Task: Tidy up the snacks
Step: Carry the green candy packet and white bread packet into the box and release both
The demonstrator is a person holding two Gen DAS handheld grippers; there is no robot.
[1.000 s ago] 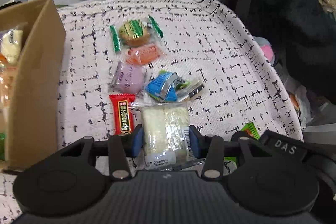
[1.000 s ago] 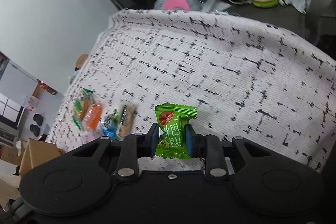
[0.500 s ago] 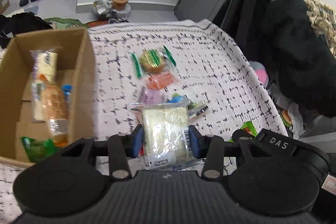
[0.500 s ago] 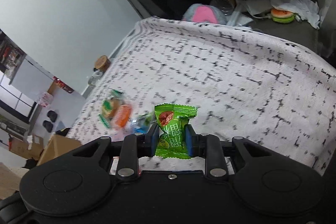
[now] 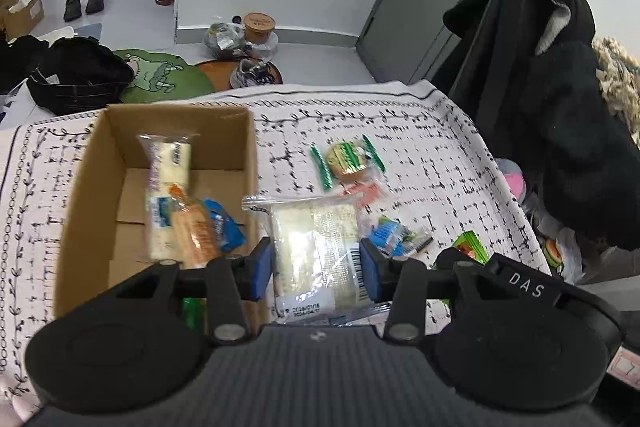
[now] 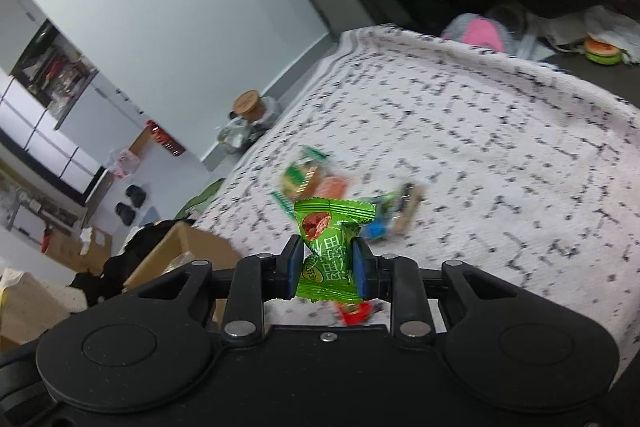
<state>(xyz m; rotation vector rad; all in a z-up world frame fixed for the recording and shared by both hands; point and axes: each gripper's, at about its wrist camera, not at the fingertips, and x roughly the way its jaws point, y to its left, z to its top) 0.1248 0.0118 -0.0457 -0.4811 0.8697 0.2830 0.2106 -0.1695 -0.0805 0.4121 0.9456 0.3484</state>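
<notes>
My left gripper [image 5: 316,267] is shut on a clear-wrapped white sandwich pack [image 5: 316,247] and holds it above the table, just right of the open cardboard box [image 5: 80,187]. The box holds several wrapped snacks [image 5: 176,207]. My right gripper [image 6: 326,269] is shut on a green candy packet [image 6: 328,247], lifted over the cloth. Loose snacks remain on the cloth: a green-striped pack [image 5: 346,161], an orange one [image 5: 366,193] and a blue one [image 5: 386,237]. The box corner also shows in the right wrist view [image 6: 180,251].
The table is covered by a white cloth with black marks [image 5: 440,155]. A chair draped with black clothing [image 5: 560,107] stands at the right edge. A black bag [image 5: 76,75] and jars [image 5: 258,27] lie on the floor beyond the far edge.
Both grippers have risen and swung left toward the box with their snacks. The box interior has come into the left wrist view.
</notes>
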